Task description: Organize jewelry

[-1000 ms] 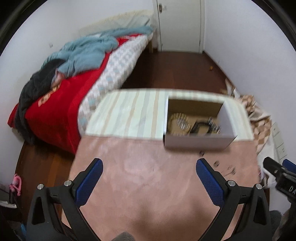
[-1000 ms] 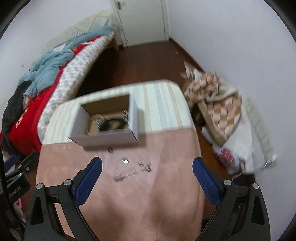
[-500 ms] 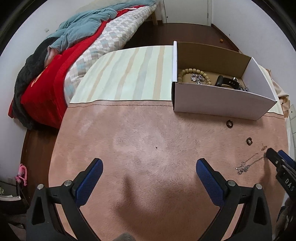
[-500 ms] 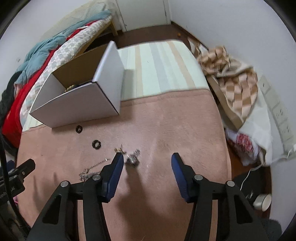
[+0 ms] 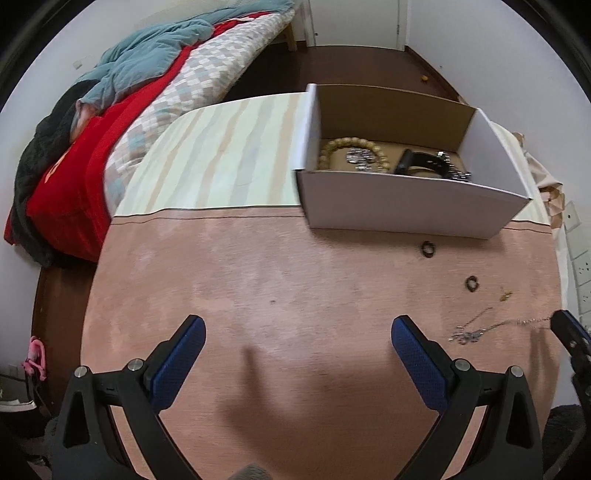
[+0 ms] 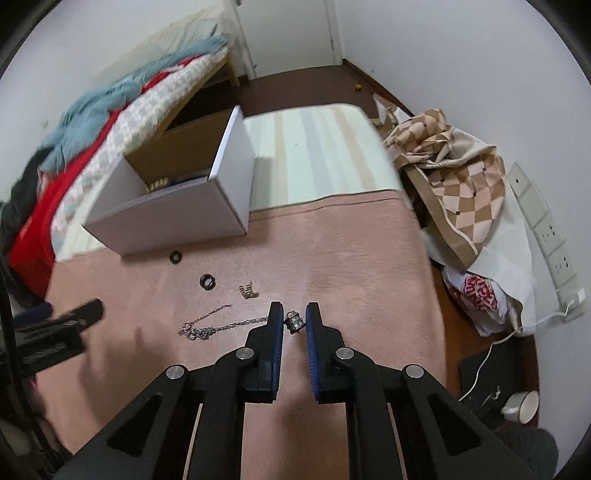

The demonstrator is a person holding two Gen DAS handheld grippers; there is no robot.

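A white cardboard box point(image 5: 410, 206) stands on the pink cloth; inside lie a wooden bead bracelet point(image 5: 332, 147), a black band point(image 5: 421, 160) and silver pieces. On the cloth lie two dark rings point(image 6: 175, 256) point(image 6: 207, 281), a small gold piece point(image 6: 248, 290) and a silver chain point(image 6: 214, 325) with a metal pendant point(image 6: 295, 322). My right gripper point(image 6: 293, 317) is nearly closed, its pads on either side of the pendant with small gaps showing. My left gripper point(image 5: 295, 332) is open and empty over bare cloth, left of the chain point(image 5: 476, 330).
The table point(image 5: 229, 166) has a striped cloth beyond the pink one. A bed with red and blue bedding point(image 5: 140, 81) lies to the left. A checkered bag point(image 6: 458, 184) and wall sockets point(image 6: 546, 236) are at the right. A door point(image 6: 291, 33) is far back.
My right gripper has moved down and forward over the chain's pendant and narrowed from wide open to nearly shut around it. My left gripper has drawn closer over the cloth, still open.
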